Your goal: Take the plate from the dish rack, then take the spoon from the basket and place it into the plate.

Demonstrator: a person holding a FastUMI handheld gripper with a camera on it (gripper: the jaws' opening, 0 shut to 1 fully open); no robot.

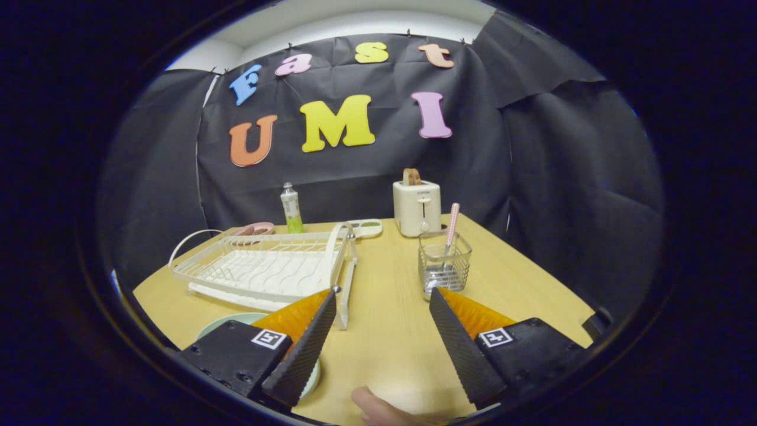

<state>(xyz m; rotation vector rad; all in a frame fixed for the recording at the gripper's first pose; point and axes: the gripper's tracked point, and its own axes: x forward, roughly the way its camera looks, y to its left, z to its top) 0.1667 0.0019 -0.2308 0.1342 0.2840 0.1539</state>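
My gripper is open above the wooden table, nothing between its fingers. A pale green plate lies flat on the table under the left finger, mostly hidden by it, just in front of the white dish rack. The rack holds no plate. A wire basket stands just beyond the right finger, and a spoon with a pink-and-white handle stands upright in it, its bowl down inside.
A white toaster with bread in it stands at the back of the table. A small bottle, a pink dish and a white tray sit behind the rack. A fingertip shows at the near edge.
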